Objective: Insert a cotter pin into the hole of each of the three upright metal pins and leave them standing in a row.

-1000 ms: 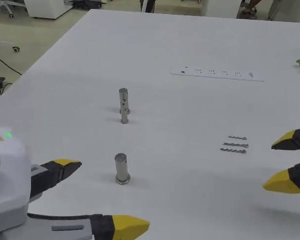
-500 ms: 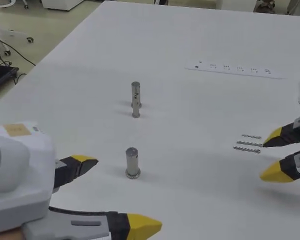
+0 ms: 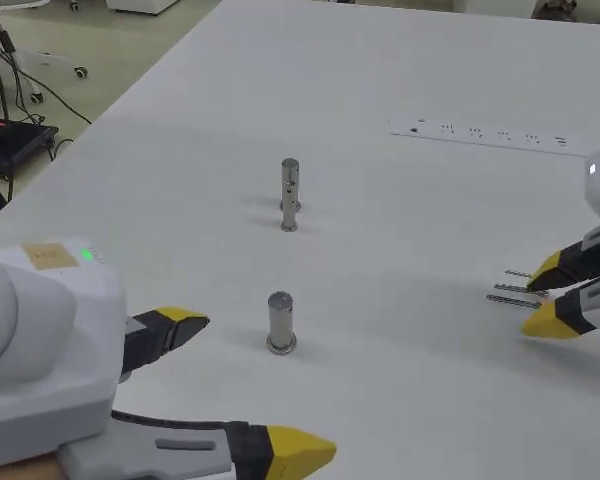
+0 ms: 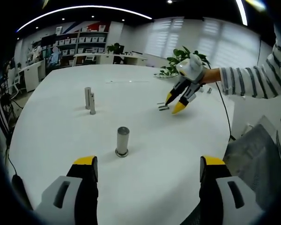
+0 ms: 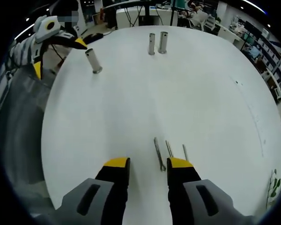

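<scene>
The white-bodied left gripper point(image 3: 242, 392), black jaws tipped in yellow, hangs over the near edge of the tabletop point(image 3: 400, 60) with its jaws spread wide and nothing between them. From its own view the left gripper point(image 4: 148, 164) looks straight at the nearest short, silvery cylindrical metal pin point(image 4: 122, 140), upright on its flanged base just ahead of the tips and untouched.

Over on the right side of the tabletop, the matching right gripper point(image 3: 542, 298) sits low, jaws parted by a narrow gap and gripping nothing. Its tips are right at the thin silvery wire cotter pins point(image 3: 515, 290). In the right gripper view, the right gripper point(image 5: 148, 164) has one cotter pin's near end lying flat just between its jaws.

Count the cotter pins point(image 5: 169, 150): three, flat on the surface, side by side. Count the metal pins point(image 5: 151, 43): three, all upright. One stands alone nearer the near edge point(image 3: 281, 322); two stand close together farther in point(image 3: 289, 195), well in from the left edge.

The surface is a broad, plain white tabletop. A flat white power strip point(image 3: 485, 137) lies toward its far right. A striped sleeve point(image 4: 253, 79) reaches behind the right gripper. Around it is an open office: wall shelves point(image 4: 79, 44), a leafy green plant point(image 4: 185, 55), and black cables point(image 3: 10, 60) on the pale floor.
</scene>
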Motion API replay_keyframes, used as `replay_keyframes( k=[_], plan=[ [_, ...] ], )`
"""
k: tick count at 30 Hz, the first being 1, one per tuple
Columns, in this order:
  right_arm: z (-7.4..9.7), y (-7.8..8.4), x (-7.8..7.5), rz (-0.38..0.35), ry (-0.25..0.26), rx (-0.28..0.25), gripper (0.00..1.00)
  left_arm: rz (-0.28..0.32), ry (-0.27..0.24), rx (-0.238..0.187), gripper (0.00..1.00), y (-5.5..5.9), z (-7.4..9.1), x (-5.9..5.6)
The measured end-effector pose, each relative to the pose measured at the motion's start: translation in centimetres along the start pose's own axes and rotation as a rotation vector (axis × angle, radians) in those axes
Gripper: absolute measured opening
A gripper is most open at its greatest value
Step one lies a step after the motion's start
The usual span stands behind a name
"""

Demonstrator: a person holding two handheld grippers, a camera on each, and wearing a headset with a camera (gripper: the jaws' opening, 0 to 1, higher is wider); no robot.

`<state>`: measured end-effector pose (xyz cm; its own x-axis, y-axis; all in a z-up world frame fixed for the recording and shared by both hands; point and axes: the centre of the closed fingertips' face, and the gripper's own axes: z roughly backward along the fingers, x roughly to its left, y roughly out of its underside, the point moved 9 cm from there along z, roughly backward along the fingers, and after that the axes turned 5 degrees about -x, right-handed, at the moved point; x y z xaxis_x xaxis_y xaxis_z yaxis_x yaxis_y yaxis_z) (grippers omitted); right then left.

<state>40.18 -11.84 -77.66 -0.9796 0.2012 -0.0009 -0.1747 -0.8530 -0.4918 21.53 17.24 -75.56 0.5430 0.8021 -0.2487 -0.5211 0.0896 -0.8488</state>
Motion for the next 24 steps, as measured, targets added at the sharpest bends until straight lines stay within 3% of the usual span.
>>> replay_keyframes(
  k=[11,24],
  plan=[
    [-0.77,0.22,-0.75,0.009,-0.02,0.03,0.3,-0.005,-0.003,0.008,0.89,-0.23,-0.06,-0.1],
    [-1.04,-0.29,-0.3,0.085,-0.026,0.094,0.14,0.002,-0.009,0.005,0.88,-0.32,0.03,-0.12]
  ],
)
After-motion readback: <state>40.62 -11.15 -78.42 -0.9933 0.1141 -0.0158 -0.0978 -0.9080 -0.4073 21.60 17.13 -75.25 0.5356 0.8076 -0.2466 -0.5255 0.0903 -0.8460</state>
